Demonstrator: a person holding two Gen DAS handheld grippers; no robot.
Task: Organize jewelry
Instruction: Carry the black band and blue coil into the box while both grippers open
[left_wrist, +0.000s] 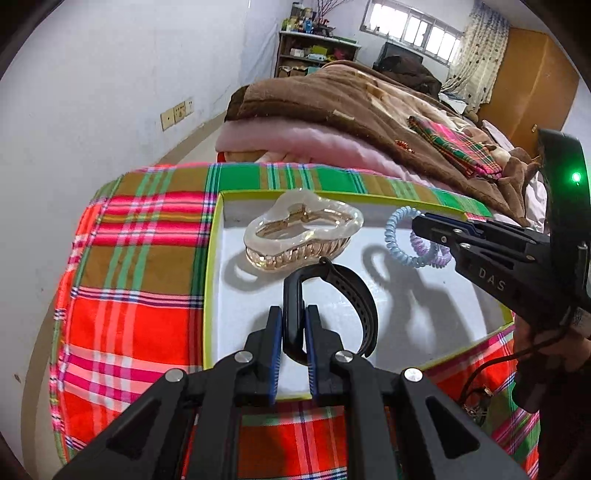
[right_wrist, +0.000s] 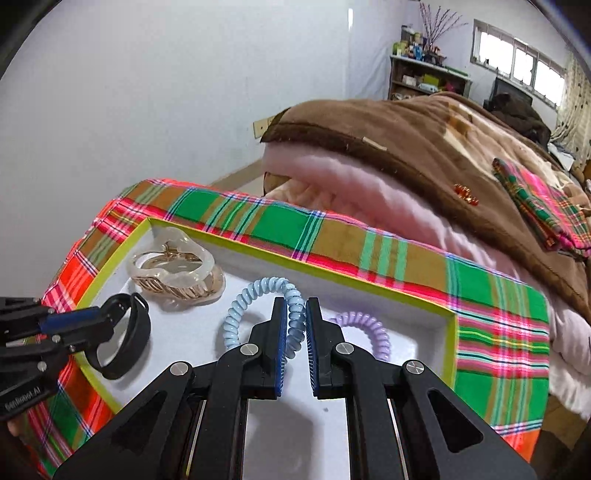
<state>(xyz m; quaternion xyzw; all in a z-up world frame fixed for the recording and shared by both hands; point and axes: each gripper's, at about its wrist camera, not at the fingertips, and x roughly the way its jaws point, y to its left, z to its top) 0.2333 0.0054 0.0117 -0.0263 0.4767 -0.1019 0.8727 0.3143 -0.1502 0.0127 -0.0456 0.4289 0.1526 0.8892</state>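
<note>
Bedroom setting; red-and-green plaid cloth under a shallow white tray with yellow-green rim. Contents: translucent cream claw clip, upper centre; lilac spiral hair tie. My left gripper pinched the black rubber wristband; my right gripper nipped the pale-blue spiral hair tie. I judged both light, springy, best gripped across the band.

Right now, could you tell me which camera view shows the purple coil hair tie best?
The right wrist view shows the purple coil hair tie best: a long arc lies open on the box floor, though the right gripper covers its near side. In the left wrist view it is small, overlapped by the blue coil hair tie and partly behind the right gripper's tip.
</note>
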